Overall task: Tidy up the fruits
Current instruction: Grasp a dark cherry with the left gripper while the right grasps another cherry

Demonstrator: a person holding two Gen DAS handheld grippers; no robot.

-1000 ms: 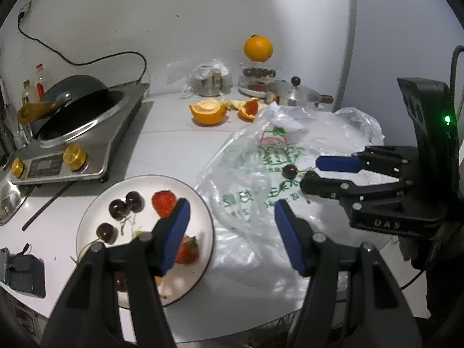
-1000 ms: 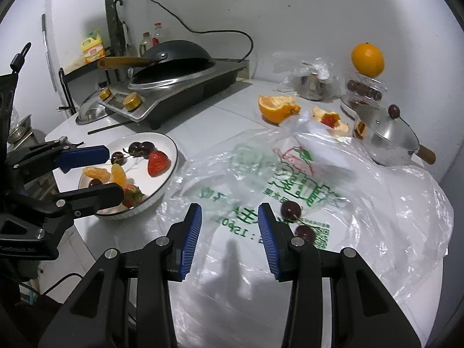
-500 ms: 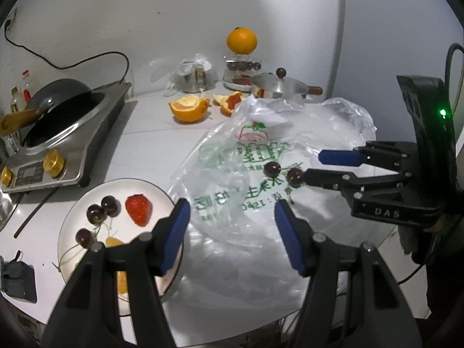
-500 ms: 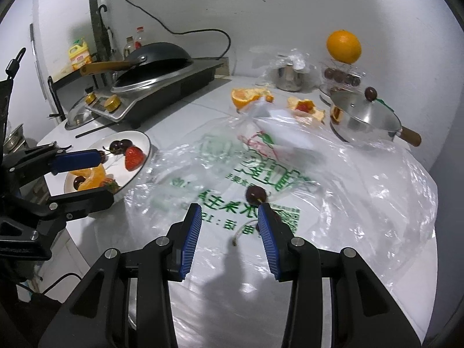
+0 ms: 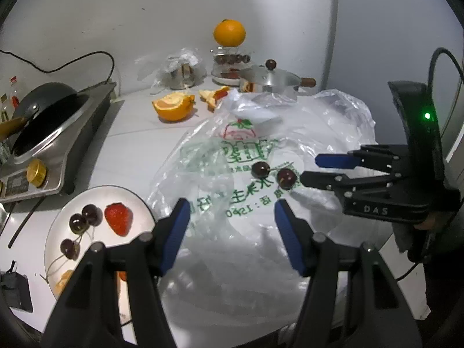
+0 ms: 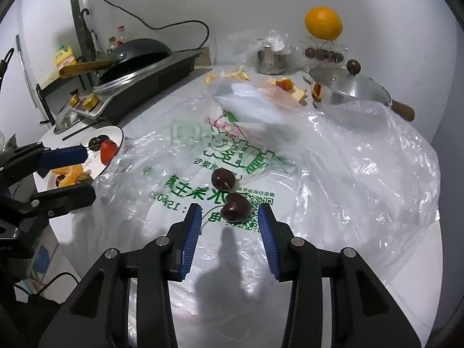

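We see the right gripper [image 6: 229, 223], marked "DAS", parted just near two cherries [image 6: 229, 194] on a green-printed bag [image 6: 333, 174]; left gripper [image 5: 232, 229] open, empty

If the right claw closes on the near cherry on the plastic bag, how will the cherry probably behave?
The near cherry is round and glossy, so it may roll or slip from the right claw. It looks soft, so a hard squeeze could bruise it. The bag beneath is thin and crinkled and may shift.
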